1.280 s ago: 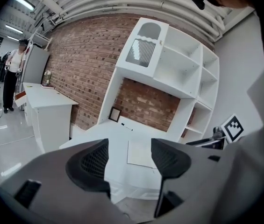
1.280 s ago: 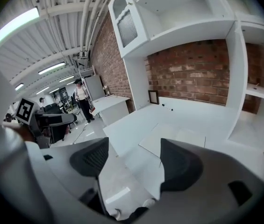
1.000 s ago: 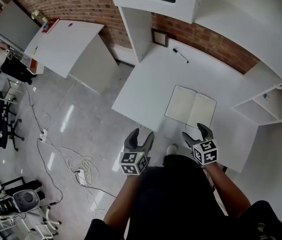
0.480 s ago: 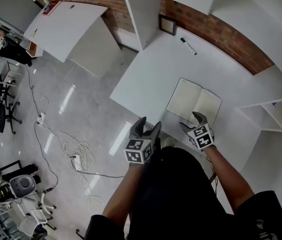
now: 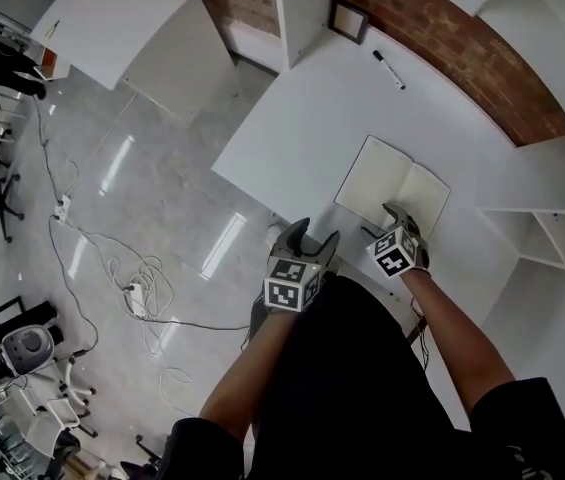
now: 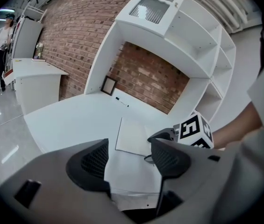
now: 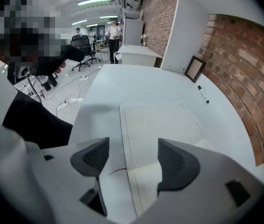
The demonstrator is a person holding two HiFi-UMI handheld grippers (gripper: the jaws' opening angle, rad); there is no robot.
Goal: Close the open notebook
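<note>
The open notebook (image 5: pixel 392 188) lies flat on the white table (image 5: pixel 307 118), blank pages up. In the right gripper view the notebook (image 7: pixel 162 120) fills the middle, with a thin red ribbon (image 7: pixel 115 171) at its near edge. My right gripper (image 5: pixel 387 224) hovers open over that near edge, and its jaws (image 7: pixel 132 157) hold nothing. My left gripper (image 5: pixel 312 240) is open at the table's front edge, left of the notebook. From the left gripper (image 6: pixel 129 160) I see the notebook (image 6: pixel 132 134) ahead and the right gripper's marker cube (image 6: pixel 195 129) beside it.
A black pen (image 5: pixel 389 70) lies at the back of the table, near a small picture frame (image 5: pixel 348 18) against the brick wall. White shelves (image 5: pixel 552 238) stand at the right. Cables (image 5: pixel 132 288) trail on the floor to the left.
Both grippers have moved forward to the table. The right one has come from short of the notebook to over its near edge. The notebook has stayed open.
</note>
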